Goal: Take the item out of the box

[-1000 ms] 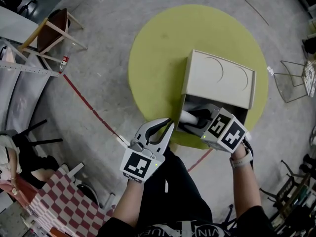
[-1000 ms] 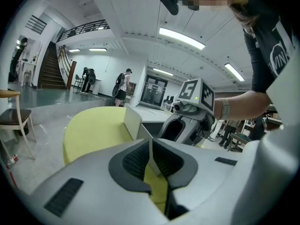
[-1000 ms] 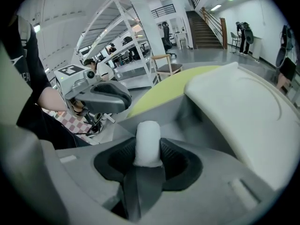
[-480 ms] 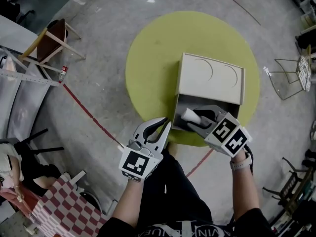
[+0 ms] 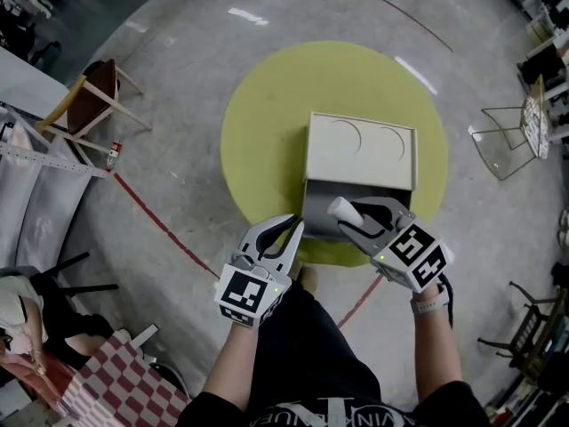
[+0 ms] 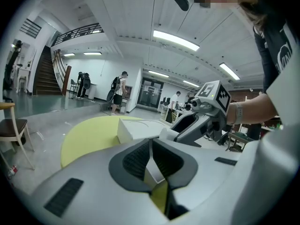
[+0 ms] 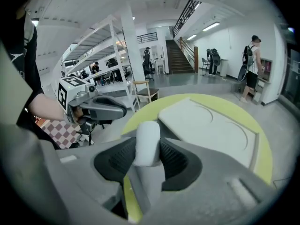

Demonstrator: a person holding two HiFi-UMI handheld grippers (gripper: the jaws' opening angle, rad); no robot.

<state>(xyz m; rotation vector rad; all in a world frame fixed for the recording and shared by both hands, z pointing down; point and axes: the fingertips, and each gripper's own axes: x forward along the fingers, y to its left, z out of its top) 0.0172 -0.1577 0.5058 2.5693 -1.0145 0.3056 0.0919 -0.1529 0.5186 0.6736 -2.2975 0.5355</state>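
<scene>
**White roll gripped at the box's open side**

A grey floor (image 5: 178, 69) is filling most of the head view, and a wooden chair (image 5: 93, 87) is standing on it well off to the person's left. A round yellow-green desk (image 5: 267, 123) is sitting in the middle and carrying a beige box (image 5: 360, 149). The box is lying with its embossed panel facing up and its open side facing the person.

The right gripper (image 5: 348, 217) is reaching in at that open side. Its fingers are pressing from both sides on a white, roll-shaped item (image 7: 147, 142), so the item is sitting pinched between the dark ribbed pads. The item is hanging at the mouth of the box, over the near edge of the desk. Whether it is fully clear of the opening cannot be told.

The left gripper (image 5: 296, 228) is hovering just beside the box's near left corner, apart from it. Its fingers are sitting closed together with only a thin seam between the pads, and they are gripping nothing.
</scene>
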